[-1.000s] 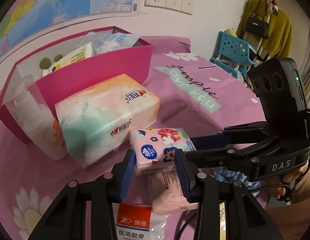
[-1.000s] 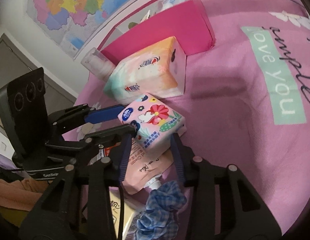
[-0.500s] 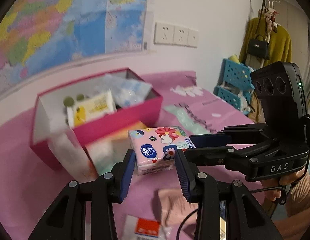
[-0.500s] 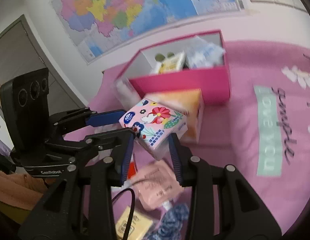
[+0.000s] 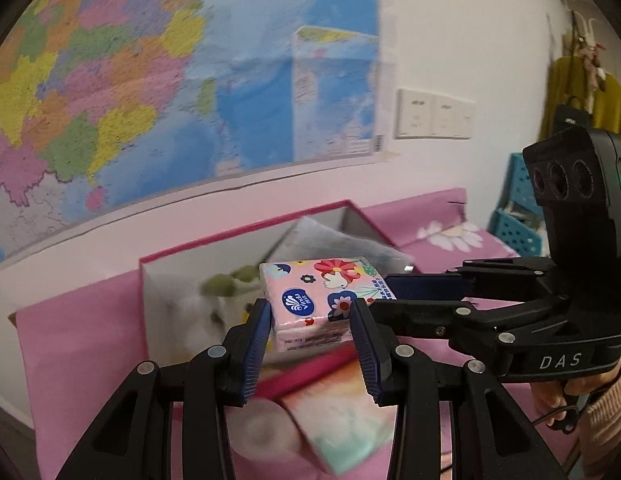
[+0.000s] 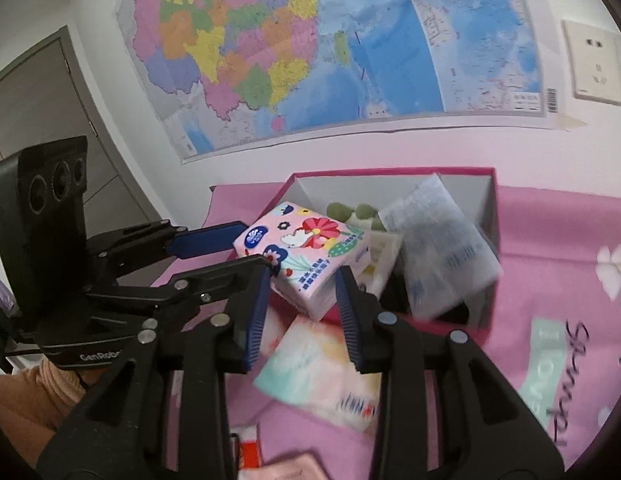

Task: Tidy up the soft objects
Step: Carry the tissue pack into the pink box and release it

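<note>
Held thing: a small pink pack of pocket tissues with a flower and bird print (image 5: 324,300) is carried in the air, just in front of and above the near wall of an open magenta cardboard box with a grey inside (image 6: 486,216).
Left gripper (image 5: 310,344): the blue pads are narrowly apart and pressed on the two short sides of the pack.
Right gripper (image 6: 302,304): the jaws are closing, with the same pack between them; its pads appear to touch the pack's corner, though blur makes this unsure.
Step in hand: the pack is to be brought over the box opening and set down inside. It is best kept level between both grippers, squeezed lightly so the soft wrapper is not crushed, and released only when low in the box.
Box contents: a clear plastic packet with blue print (image 6: 438,248) leans against the right wall, and a pale item with green spots (image 6: 350,212) lies at the back; open room is left at the front left corner.
Edges: the near wall must be cleared before lowering.
Below: a large pastel soft tissue pack (image 6: 322,368) lies on the pink bedcover (image 6: 550,280) against the box's front.
</note>
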